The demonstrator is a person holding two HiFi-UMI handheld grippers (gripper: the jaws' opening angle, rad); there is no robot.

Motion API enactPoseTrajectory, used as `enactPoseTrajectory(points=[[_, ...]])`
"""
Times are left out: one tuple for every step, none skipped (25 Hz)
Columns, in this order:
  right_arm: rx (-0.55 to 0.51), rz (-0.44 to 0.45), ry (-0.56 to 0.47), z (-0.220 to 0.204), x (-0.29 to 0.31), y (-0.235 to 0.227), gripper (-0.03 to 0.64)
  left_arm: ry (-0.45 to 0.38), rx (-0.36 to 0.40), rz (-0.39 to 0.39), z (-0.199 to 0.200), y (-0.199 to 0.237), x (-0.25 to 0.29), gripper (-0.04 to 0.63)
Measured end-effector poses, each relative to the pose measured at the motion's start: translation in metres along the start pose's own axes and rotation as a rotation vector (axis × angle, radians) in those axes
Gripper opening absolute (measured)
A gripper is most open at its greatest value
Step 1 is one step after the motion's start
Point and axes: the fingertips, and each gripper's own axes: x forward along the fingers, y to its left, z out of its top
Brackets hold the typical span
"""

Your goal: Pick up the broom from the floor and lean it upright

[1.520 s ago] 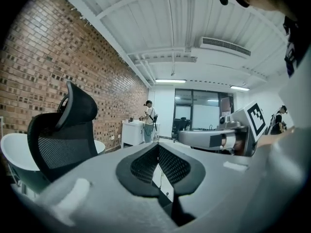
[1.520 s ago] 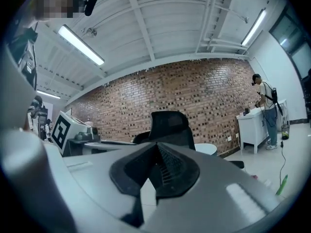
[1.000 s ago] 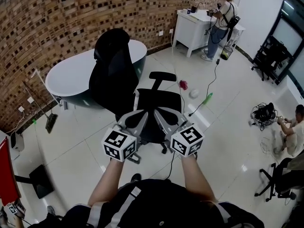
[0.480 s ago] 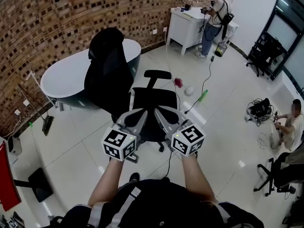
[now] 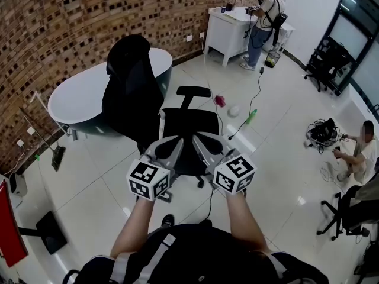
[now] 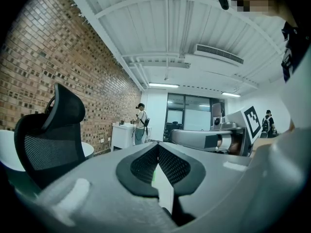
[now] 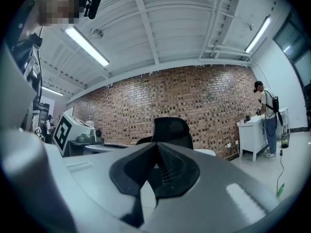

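Slanting across the foot of the brown brick wall [image 5: 71, 16] at the far left, the dark long-handled broom [image 5: 42, 136] has its dark head down on the glossy white tiled floor [image 5: 95, 200]. Its thin handle runs up and to the left over the bricks; whether the handle touches the wall I cannot tell. Just right of it stands a white oval table [image 5: 83, 96], partly covered by a black mesh high-backed office chair [image 5: 129, 81]. Well apart from the broom, low in the middle of the head view, the left gripper [image 5: 173, 145] and the right gripper [image 5: 207, 145] sit side by side, pointing level, over the chair's seat as that view sees them. Each gripper's own view shows its jaws pressed together with nothing between them. Further right, a white cabinet [image 5: 228, 31] bears small dark items on its top, and a person [image 5: 263, 16] stands at it.
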Motion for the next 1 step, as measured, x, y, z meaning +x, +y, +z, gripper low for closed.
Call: enactPoseTrajectory(points=[[0.001,0.000,0.001,-0.0008,-0.0003,-0.0002,0.003,0.001,0.000,-0.001,-0.0005,-0.0001,0.0004,0.001]])
